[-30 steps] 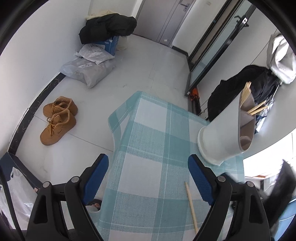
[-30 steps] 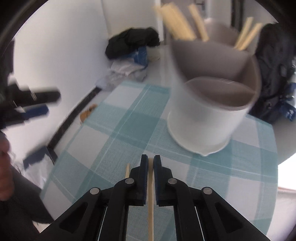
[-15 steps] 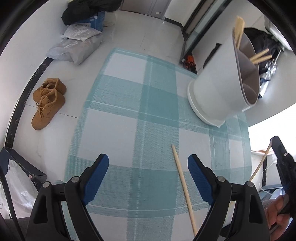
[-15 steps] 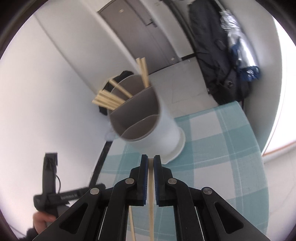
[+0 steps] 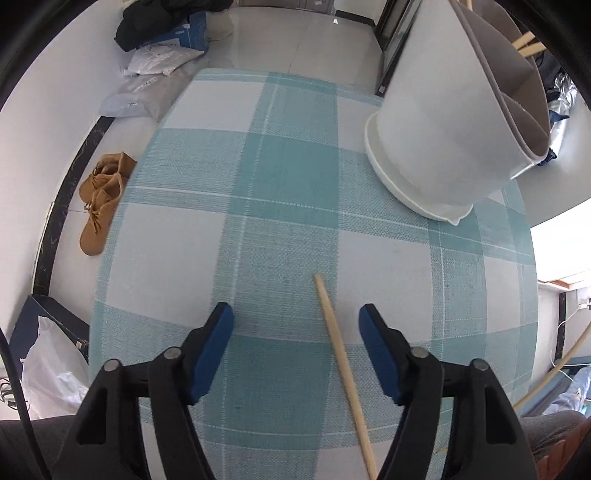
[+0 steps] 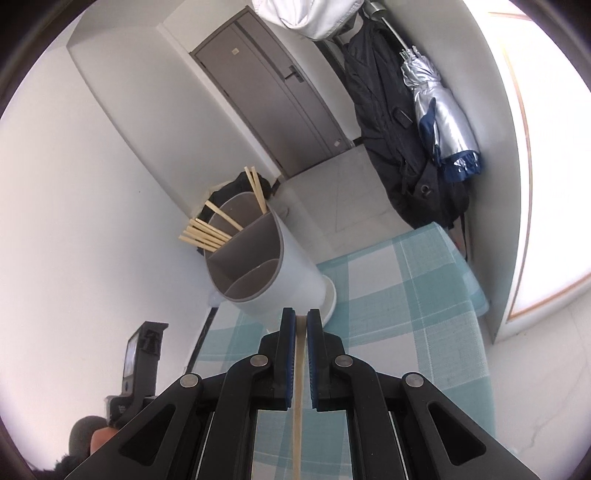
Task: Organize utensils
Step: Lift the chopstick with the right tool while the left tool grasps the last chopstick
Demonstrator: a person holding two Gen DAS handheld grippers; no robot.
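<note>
A wooden chopstick [image 5: 341, 362] lies on the teal checked tablecloth [image 5: 280, 173]. My left gripper [image 5: 296, 317] is open just above the cloth, its blue pads either side of the chopstick's far end. My right gripper [image 6: 301, 321] is shut on a second chopstick [image 6: 300, 373] and holds it in the air, pointing toward the white divided utensil holder [image 6: 273, 273]. The holder stands at the table's far side and has several chopsticks [image 6: 210, 232] in its back compartment. The holder also shows in the left wrist view [image 5: 447, 122].
The small table stands in an entry hall. Brown shoes [image 5: 101, 199], bags and a dark jacket [image 5: 162, 26] lie on the floor to the left. A black coat and silver umbrella [image 6: 439, 110] hang by the grey door [image 6: 273, 92].
My left gripper has moved forward and down over the table until its pads straddle the lying chopstick. My right gripper has lifted its chopstick up and away from the holder.
</note>
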